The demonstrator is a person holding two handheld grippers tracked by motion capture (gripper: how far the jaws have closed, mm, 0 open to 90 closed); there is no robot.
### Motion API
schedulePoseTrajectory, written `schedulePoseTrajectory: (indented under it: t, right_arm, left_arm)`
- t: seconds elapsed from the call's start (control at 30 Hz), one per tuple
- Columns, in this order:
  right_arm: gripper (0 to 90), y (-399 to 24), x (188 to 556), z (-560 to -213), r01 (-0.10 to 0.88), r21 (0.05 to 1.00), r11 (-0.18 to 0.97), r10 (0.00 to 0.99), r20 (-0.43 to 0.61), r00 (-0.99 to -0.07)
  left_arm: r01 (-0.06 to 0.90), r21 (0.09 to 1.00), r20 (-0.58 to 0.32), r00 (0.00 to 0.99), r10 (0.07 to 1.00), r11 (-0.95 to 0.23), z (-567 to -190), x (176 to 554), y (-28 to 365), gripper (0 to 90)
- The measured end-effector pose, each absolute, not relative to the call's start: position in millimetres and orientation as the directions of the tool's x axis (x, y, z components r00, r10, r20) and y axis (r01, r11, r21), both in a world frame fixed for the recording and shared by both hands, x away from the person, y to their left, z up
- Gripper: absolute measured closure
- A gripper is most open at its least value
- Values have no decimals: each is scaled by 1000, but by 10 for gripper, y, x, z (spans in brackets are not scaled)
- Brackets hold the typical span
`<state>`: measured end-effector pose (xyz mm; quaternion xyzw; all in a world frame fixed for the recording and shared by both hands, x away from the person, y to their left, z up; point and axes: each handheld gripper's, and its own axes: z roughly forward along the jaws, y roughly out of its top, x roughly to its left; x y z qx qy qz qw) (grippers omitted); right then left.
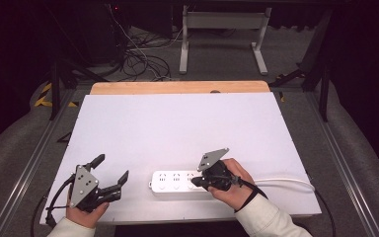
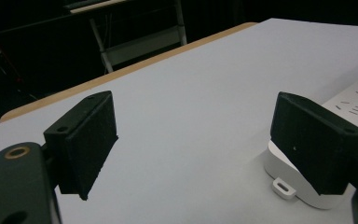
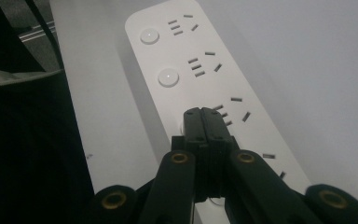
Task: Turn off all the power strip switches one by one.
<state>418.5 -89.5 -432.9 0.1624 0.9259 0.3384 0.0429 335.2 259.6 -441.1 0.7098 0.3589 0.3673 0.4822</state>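
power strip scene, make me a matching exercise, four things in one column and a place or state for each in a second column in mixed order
Things:
1. left tongs
2. right tongs
3. power strip
4. white cable

Places or states:
A. runs from the strip's end toward the table's right edge
B. jaws wide apart, nothing between them
C. jaws shut together, tips down over a button on the strip
D. lies flat near the front edge of the table, between the two hands

Pairs: 1-B, 2-C, 3-D, 4-A
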Motion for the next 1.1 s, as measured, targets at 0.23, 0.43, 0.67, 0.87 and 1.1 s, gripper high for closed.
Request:
schedulePoseTrajectory:
  t: [0.23,0.43,0.67,0.87,1.1]
  right_arm:
    - [900,-811,4198,-4398,266,633,727,318,32,-948]
    - [900,-763,4201,-4443,259,628,734,309,32,-951]
    - [900,-733,4203,-4466,257,623,739,307,29,-951]
    - [900,-739,4200,-4488,260,619,741,307,32,-951]
    - [900,-748,4210,-4500,269,621,736,309,45,-950]
  left_arm:
    - [154,947,178,474,862,-280,-4409,3351,2595,151]
    - [156,948,176,474,863,-279,-4411,3354,2594,151]
    - [157,948,175,474,863,-278,-4412,3355,2595,151]
    - [158,948,174,473,863,-278,-4412,3354,2594,151]
    - [158,947,175,473,864,-278,-4413,3355,2591,151]
